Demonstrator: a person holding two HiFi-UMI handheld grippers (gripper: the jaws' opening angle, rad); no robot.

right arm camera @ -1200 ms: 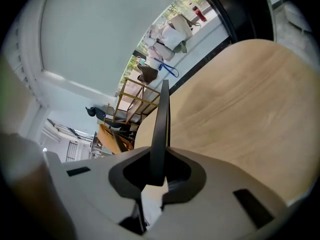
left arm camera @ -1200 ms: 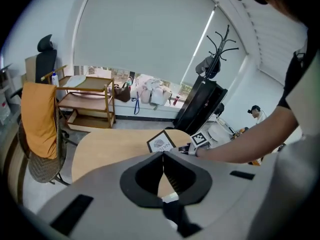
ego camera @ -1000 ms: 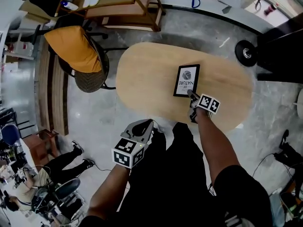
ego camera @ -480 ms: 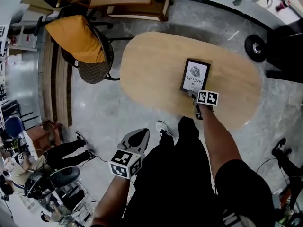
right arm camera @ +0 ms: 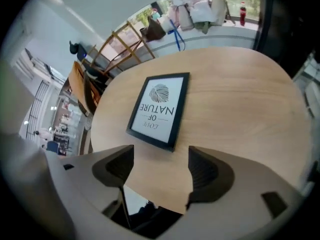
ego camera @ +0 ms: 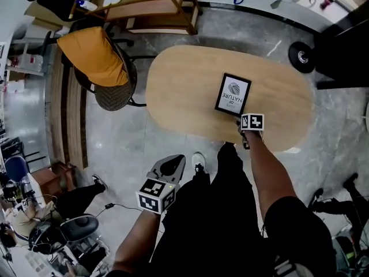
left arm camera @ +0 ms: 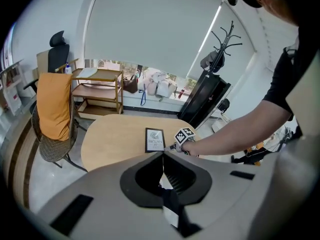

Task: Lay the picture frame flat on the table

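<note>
Oval wooden table [ego camera: 184, 85] fills the middle of the floor, with an orange-draped chair [ego camera: 95, 56] off its far left end. The picture frame [ego camera: 233, 94] lies face up and flat on the table's right half, close to the near edge. Its long axis runs away from you and leans slightly right at the far end. Bare wood stretches to its left, right and beyond, so nothing crowds it.

Your right gripper [right arm camera: 159, 156] sits just on the near side of the frame's short edge and points down at the tabletop. Its jaws have just been opening and stand spread wide, with only wood between them. It is by far the nearer tool. Your left gripper [left arm camera: 162, 159] hangs well off the table to the near left, jaws pressed together on nothing.

The laying looks done. Any retreat should come straight back toward you, over the near table edge.
</note>
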